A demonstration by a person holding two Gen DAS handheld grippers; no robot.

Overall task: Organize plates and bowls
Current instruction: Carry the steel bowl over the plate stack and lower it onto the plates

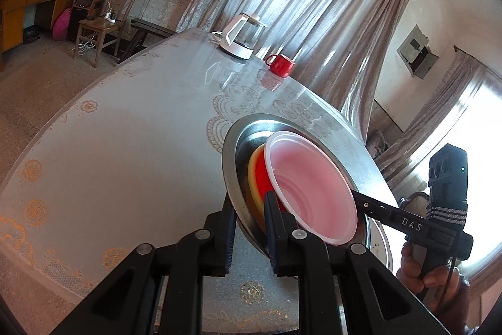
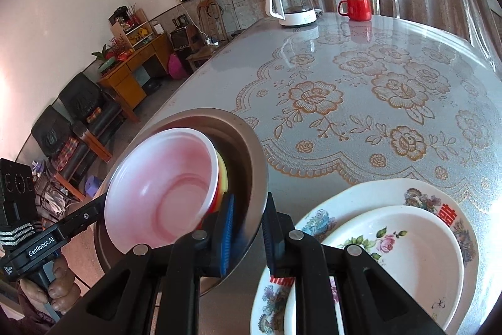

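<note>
A steel basin (image 1: pixel 233 178) (image 2: pixel 248 153) is held tilted above the table by both grippers. Inside it sit a red bowl with a white-pink inside (image 1: pixel 313 187) (image 2: pixel 163 187) and a yellow bowl (image 1: pixel 252 175) (image 2: pixel 223 175) nested under it. My left gripper (image 1: pixel 251 228) is shut on the basin's rim. My right gripper (image 2: pixel 248 228) is shut on the opposite rim; it also shows in the left wrist view (image 1: pixel 392 215). Two floral plates (image 2: pixel 392 244) are stacked on the table, below right of the basin.
A white kettle (image 1: pixel 240 36) (image 2: pixel 293 3) and a red mug (image 1: pixel 280 63) (image 2: pixel 356 8) stand at the table's far edge by the curtain. The table carries a flowered cloth (image 2: pixel 360 102). Chairs and a cabinet stand beyond the table's left edge.
</note>
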